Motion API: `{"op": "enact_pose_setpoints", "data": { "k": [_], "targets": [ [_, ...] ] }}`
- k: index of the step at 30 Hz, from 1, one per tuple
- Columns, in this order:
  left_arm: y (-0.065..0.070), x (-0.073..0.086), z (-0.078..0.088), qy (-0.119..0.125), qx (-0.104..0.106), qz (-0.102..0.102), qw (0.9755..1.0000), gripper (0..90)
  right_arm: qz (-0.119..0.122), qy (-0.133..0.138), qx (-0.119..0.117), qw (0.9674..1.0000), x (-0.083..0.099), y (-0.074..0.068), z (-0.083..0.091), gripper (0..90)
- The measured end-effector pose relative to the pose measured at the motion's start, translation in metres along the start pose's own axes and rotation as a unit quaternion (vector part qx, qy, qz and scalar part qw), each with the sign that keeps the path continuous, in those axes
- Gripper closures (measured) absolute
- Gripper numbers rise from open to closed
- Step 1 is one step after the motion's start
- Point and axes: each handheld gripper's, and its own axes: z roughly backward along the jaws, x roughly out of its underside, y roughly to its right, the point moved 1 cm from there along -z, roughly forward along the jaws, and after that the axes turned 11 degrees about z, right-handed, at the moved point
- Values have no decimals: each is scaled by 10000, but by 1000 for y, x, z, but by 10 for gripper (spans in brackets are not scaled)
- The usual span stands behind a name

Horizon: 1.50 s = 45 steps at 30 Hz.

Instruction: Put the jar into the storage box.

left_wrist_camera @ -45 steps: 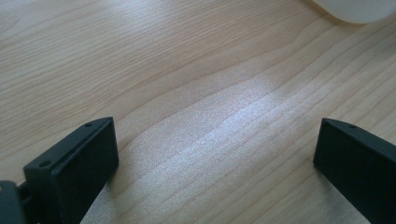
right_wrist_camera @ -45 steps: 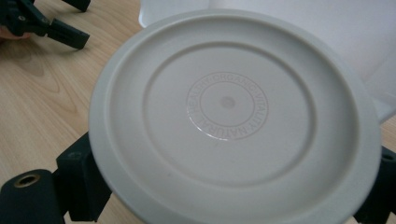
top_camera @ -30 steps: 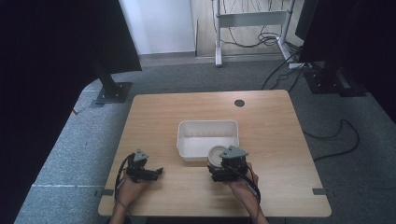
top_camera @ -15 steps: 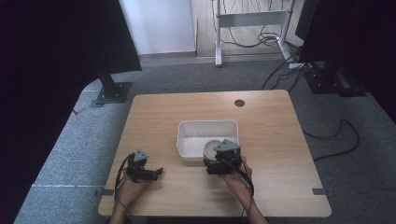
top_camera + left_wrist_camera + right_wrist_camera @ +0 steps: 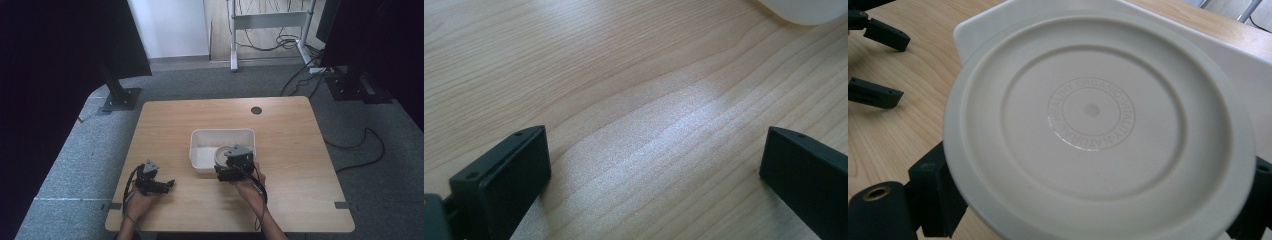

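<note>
A round off-white plate (image 5: 1093, 125) with embossed lettering on its underside is held by its rim, my right gripper (image 5: 1093, 200) shut on it. In the high view the plate (image 5: 221, 153) hangs over the near right part of a white rectangular tub (image 5: 200, 150), with the right gripper (image 5: 231, 170) at the tub's near edge. My left gripper (image 5: 162, 185) rests low over the table's near left, jaws wide apart. The left gripper (image 5: 654, 165) has only bare wood between its fingers (image 5: 504, 180).
The wooden table (image 5: 165, 125) has a dark round hole (image 5: 256, 110) at its far right. A corner of the tub (image 5: 804, 7) lies ahead of the left gripper. Grey carpet, black stands and cables surround the table.
My right gripper has carried the plate a little to the left and away from the person, over the tub's near edge. The left gripper has stayed put.
</note>
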Motion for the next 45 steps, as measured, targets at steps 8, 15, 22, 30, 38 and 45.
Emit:
{"op": "enact_pose_setpoints", "data": {
  "k": [8,15,22,30,38,45],
  "targets": [
    [0,0,0,-2,4,-14,10000,0,-10,18,-17,10000,-9,3,-11,92],
    [0,0,0,-1,6,-16,10000,0,18,34,-21,10000,-14,5,-19,92],
    [0,0,0,-3,10,-10,10000,0,-37,64,-63,10000,-15,6,-32,92],
    [-1,0,0,-8,13,-30,10000,0,-54,-22,-26,10000,-16,6,-44,92],
    [-1,0,0,-16,14,-34,10000,0,9,-147,10,9999,-11,2,-61,91],
    [-1,0,0,-6,16,-24,10000,0,6,-240,6,9997,-6,-2,-72,91]
  ]
}}
